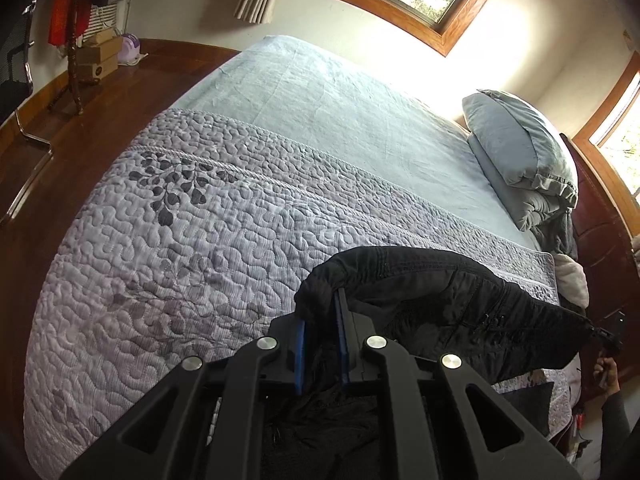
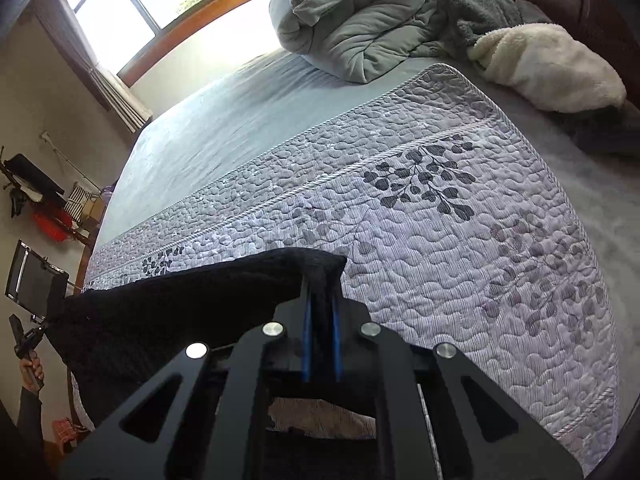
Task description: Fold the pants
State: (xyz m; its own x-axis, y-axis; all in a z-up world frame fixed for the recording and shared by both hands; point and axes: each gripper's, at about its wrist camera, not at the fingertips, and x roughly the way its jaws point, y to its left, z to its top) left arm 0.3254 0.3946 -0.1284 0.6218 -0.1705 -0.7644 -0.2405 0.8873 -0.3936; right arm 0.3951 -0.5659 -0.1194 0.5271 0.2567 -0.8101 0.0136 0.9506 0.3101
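Note:
Black pants (image 1: 460, 304) hang stretched between both grippers above the quilted bed. My left gripper (image 1: 322, 308) is shut on one end of the waistband, cloth bunched between its blue pads. In the right wrist view the pants (image 2: 172, 312) run off to the left, and my right gripper (image 2: 320, 280) is shut on the other corner of the cloth. The rest of the pants drops below both grippers and is hidden. The other gripper shows small at the edge of each view.
A lilac quilt with a leaf print (image 1: 180, 240) covers the near half of the bed, over a blue sheet (image 1: 320, 92). A pillow and folded duvet (image 1: 520, 152) lie at the headboard, with a white fleece (image 2: 552, 68). Wooden floor and a clothes stand (image 1: 72, 60) lie beyond the bed.

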